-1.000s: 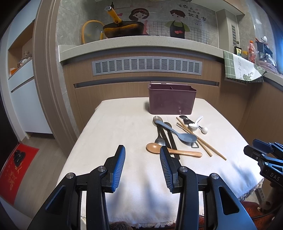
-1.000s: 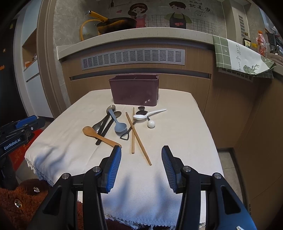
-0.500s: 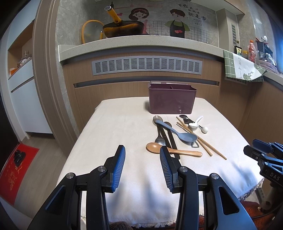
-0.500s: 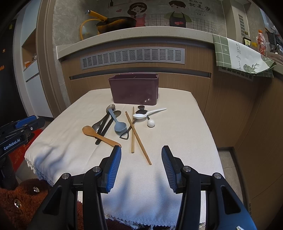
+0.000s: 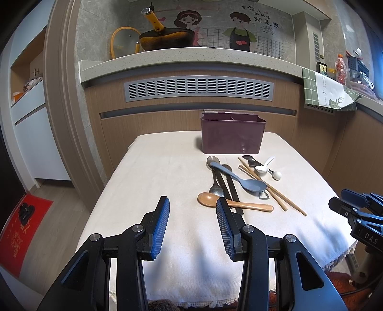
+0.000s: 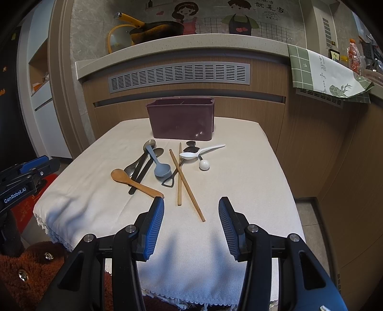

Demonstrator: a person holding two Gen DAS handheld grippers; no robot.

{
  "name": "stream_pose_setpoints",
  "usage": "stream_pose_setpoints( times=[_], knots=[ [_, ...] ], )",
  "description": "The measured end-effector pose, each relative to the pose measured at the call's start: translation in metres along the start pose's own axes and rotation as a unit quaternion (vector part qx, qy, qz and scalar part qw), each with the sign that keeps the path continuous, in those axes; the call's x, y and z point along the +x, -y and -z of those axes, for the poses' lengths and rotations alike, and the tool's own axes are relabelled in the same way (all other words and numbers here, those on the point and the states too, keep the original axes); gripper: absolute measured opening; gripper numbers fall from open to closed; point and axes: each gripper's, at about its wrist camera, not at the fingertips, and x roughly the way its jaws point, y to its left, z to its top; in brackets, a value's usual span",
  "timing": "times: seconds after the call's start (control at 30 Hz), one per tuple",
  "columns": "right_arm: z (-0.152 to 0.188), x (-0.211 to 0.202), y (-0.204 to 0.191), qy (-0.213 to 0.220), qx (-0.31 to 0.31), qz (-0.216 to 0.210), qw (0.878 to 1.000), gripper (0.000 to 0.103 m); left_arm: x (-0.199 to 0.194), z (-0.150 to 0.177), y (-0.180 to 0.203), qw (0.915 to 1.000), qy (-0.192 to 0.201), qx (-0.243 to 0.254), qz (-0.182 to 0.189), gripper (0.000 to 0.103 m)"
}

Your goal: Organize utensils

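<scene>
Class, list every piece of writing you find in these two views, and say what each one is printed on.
"GenRobot.AI": on the left gripper body.
"DAS": on the right gripper body, cut off at the frame edge.
Chinese characters on the wall mural: too small to read reliably.
Writing on the green cloth: too blurred.

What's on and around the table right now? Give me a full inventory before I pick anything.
Utensil caddy: 1, maroon, far edge of table, upright.
Wooden spoon: 1, tan, nearest of the pile, left.
Grey spoon: 1, blue-grey, lying over dark utensils.
Metal spoon: 1, silver, under the grey one.
Chopsticks: 2, wooden, crossed.
White spoon: 1, right of the pile.
Tablecloth: 1, cream.
Pan: 1, yellow-handled, on the counter.
Left gripper: open, empty.
Right gripper: open, empty.
</scene>
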Motion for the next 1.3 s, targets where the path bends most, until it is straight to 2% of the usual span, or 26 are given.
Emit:
stream_pose_setpoints(
  times=[0.3,0.5,0.63,0.8,0.9,1.0,1.1,1.2,1.3],
  knots=[
    [0.001,0.002,0.0,-0.005,0.003,-0.003,1.0,0.046,0.004,0.001,0.002,1.0,-0.007,0.002,0.005,0.042],
    [-0.004,0.006,0.002,-0.004,-0.005,0.001,1.0,0.045,0.02,-0.005,0.009,0.9985,-0.035,0.021,0.038,0.042],
    [-0.012,0.013,0.006,-0.002,-0.017,0.007,1.0,0.045,0.036,-0.014,0.013,0.9976,-0.044,0.031,0.043,0.042],
    [-0.027,0.036,0.01,-0.019,-0.033,-0.005,0.999,0.045,0.057,-0.031,0.007,0.9969,-0.045,0.009,0.064,0.042],
    [-0.037,0.053,0.011,-0.031,-0.043,-0.017,0.998,0.045,0.076,-0.039,-0.003,0.995,-0.054,-0.023,0.082,0.042],
    [-0.047,0.072,0.01,-0.042,-0.065,-0.021,0.997,0.045,0.087,-0.042,-0.01,0.9947,-0.051,-0.044,0.078,0.042],
    [-0.055,0.093,0.013,-0.055,-0.083,-0.025,0.995,0.043,0.095,-0.045,-0.014,0.9961,-0.041,-0.042,0.065,0.042],
    [-0.063,0.119,0.024,-0.081,-0.077,-0.03,0.993,0.043,0.103,-0.048,-0.025,0.9969,-0.028,-0.053,0.051,0.042],
    [-0.068,0.151,0.034,-0.117,-0.063,-0.034,0.991,0.035,0.111,-0.05,-0.035,0.9971,-0.022,-0.064,0.036,0.042]
  ],
)
